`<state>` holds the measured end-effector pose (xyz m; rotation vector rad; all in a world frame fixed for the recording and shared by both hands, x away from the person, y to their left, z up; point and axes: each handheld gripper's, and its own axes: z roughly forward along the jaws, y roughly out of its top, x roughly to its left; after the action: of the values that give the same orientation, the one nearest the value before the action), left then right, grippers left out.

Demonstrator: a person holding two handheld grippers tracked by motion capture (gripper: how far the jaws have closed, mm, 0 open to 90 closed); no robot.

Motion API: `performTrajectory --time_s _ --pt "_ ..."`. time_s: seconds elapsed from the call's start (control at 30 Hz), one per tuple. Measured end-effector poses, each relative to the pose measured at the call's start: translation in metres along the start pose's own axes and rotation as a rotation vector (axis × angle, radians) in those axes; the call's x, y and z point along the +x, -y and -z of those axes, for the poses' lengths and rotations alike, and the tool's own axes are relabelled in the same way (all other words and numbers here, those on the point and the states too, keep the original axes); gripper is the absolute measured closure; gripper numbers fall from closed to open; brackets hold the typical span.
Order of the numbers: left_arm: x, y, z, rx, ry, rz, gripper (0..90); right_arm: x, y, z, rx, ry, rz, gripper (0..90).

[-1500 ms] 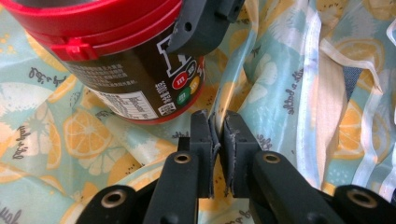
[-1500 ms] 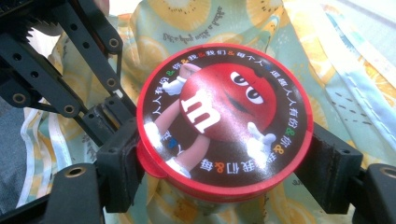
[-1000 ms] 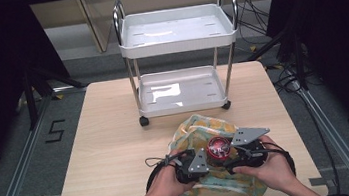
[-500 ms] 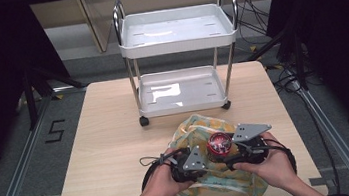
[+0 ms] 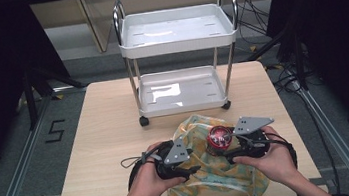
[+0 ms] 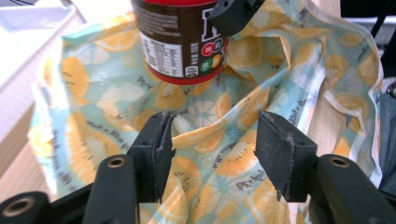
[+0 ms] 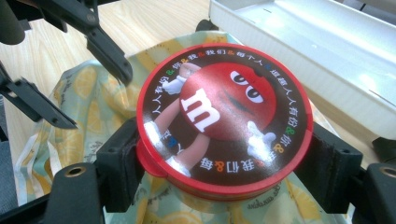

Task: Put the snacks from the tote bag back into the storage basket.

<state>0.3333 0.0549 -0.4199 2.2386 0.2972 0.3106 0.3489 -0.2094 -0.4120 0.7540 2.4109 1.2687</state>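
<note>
Both grippers hover over the bag [image 5: 208, 184] at the table's six o'clock edge. Left gripper [image 6: 212, 140] has just been opening, its jaws now apart around a fabric fold, unpinched. Right gripper [image 7: 219, 158] clamps the red-lidded jar [image 7: 224, 116], as before.

lab: alu rail frame [image 5: 17, 188], cables [image 5: 253, 15]

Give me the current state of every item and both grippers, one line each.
left gripper: open, jaws have just been opening, loose bag fabric between them.
right gripper: shut on the candy jar.
candy jar: upright, red lid on, held above the bag.
bag: crumpled, lying on the table.
cart: standing on the table, both trays bare.
</note>
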Motion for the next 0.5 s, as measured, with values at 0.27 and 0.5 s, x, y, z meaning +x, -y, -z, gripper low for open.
performTrajectory --time_s 0.27,0.5 --pt "0.003 0.014 0.019 -0.06 -0.064 0.084 38.8 -0.001 -0.005 0.0 -0.012 0.004 -0.01 26.1" --pt "0.008 0.029 0.029 -0.052 -0.097 0.125 37.5 -0.002 -0.012 0.003 -0.027 0.008 -0.005 26.1"
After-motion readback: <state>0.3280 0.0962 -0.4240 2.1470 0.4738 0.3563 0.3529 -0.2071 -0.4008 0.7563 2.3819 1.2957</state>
